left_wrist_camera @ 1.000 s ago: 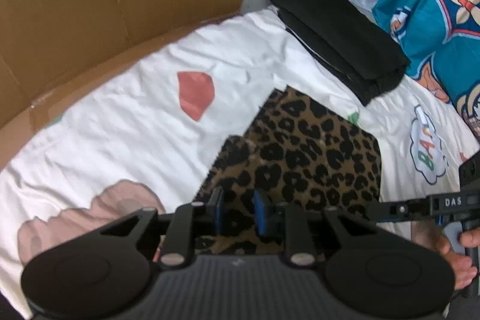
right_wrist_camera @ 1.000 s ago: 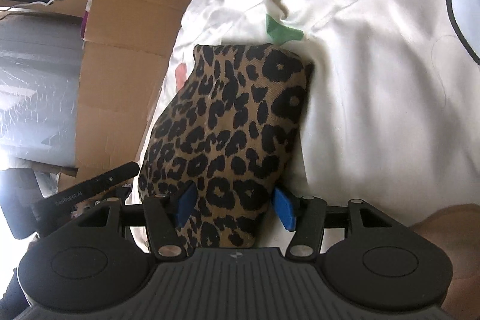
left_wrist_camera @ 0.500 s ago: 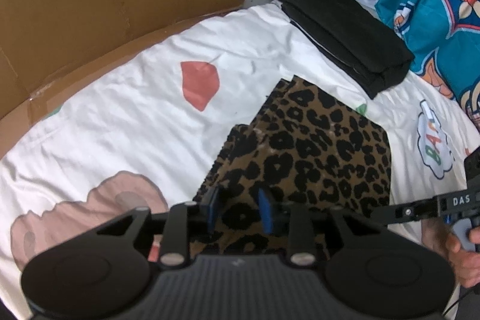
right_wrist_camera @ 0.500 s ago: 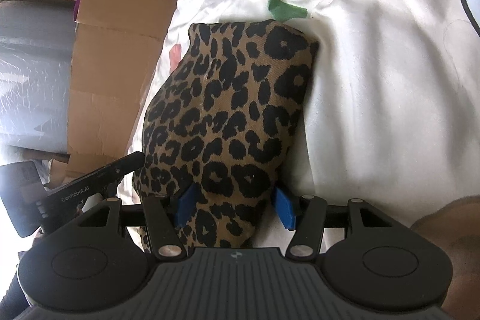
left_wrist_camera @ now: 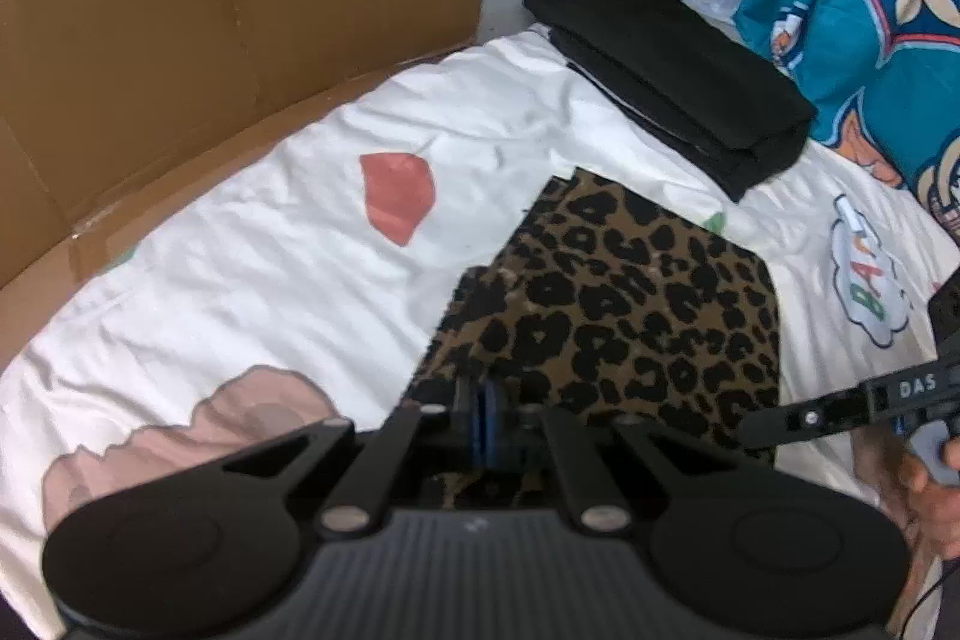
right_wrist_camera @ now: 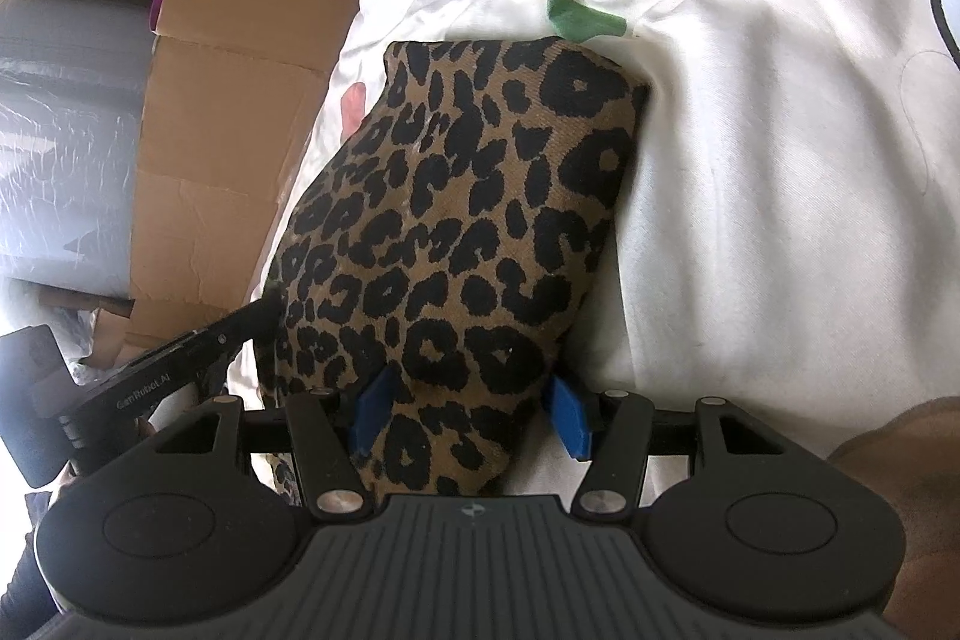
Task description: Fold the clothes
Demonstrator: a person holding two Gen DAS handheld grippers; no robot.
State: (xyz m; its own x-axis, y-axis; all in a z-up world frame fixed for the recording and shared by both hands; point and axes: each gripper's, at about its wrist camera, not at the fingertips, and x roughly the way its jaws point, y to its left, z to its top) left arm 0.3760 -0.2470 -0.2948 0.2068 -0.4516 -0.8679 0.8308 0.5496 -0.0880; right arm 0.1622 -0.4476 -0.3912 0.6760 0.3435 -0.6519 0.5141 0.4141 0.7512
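A folded leopard-print garment (left_wrist_camera: 630, 292) lies on the white printed bed sheet (left_wrist_camera: 270, 268). My left gripper (left_wrist_camera: 482, 421) has its blue pads pressed together at the garment's near left edge, pinching the fabric. In the right wrist view the garment (right_wrist_camera: 468, 220) runs toward me and passes between the fingers of my right gripper (right_wrist_camera: 471, 415), which stands open. Its left pad lies over the cloth and its right pad sits just off the cloth's right edge. The left gripper's finger (right_wrist_camera: 198, 346) touches the garment's left side. The right gripper's finger (left_wrist_camera: 840, 409) reaches in at the near right corner.
A stack of folded black clothes (left_wrist_camera: 672, 70) lies at the far end of the bed. A teal patterned cloth (left_wrist_camera: 852, 28) is piled at the far right. A cardboard wall (left_wrist_camera: 210, 28) borders the bed's left side. A hand (left_wrist_camera: 924, 478) holds the right gripper's handle.
The left gripper's pads, apart over the garment's near edge earlier, have closed together on the fabric. The right gripper kept its spread around the garment's end.
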